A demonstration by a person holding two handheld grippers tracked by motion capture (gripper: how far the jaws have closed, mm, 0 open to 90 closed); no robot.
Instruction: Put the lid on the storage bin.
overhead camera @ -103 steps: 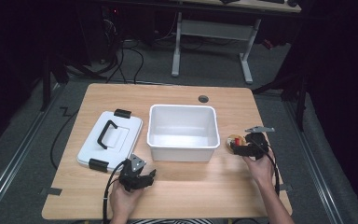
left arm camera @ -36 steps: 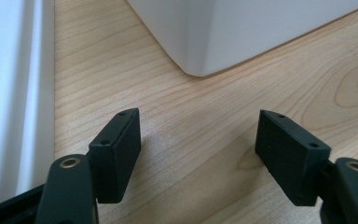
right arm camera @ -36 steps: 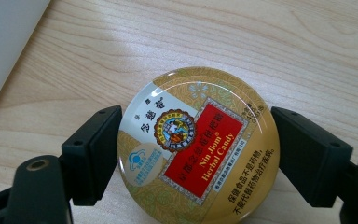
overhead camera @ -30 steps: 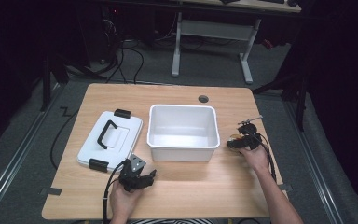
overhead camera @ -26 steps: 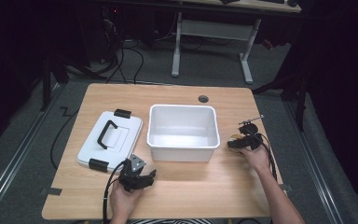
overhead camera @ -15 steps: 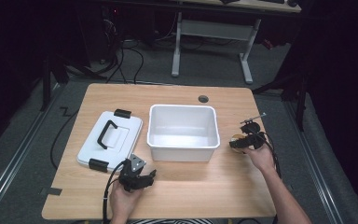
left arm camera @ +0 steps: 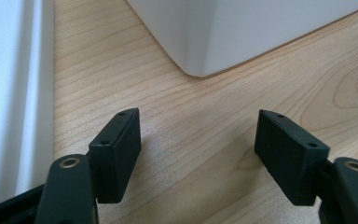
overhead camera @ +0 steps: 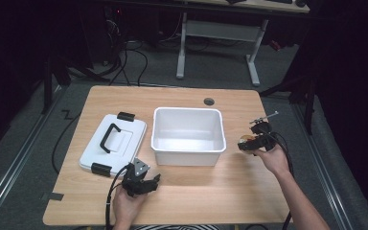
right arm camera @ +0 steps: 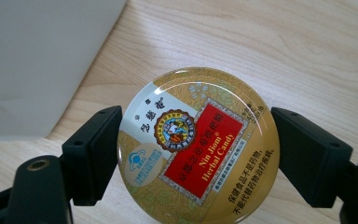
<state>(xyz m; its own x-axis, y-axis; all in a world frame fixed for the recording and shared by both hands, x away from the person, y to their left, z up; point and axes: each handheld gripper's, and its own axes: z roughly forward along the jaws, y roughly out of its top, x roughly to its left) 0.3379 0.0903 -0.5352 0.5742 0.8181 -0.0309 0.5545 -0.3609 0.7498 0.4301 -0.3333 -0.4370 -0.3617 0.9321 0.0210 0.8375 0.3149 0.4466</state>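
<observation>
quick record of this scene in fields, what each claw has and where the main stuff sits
right claw: shut on candy tin, held right of the bin
left claw: open, holds nothing, low over the table near the bin's front left corner
bin: white, open, nothing in it, mid table
lid: white, black handle, flat on the table left of the bin

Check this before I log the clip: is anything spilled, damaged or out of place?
Nothing stands out. The candy tin sits intact between the right gripper jaws, the white bin stands square and empty, and its lid lies flat beside it.
</observation>
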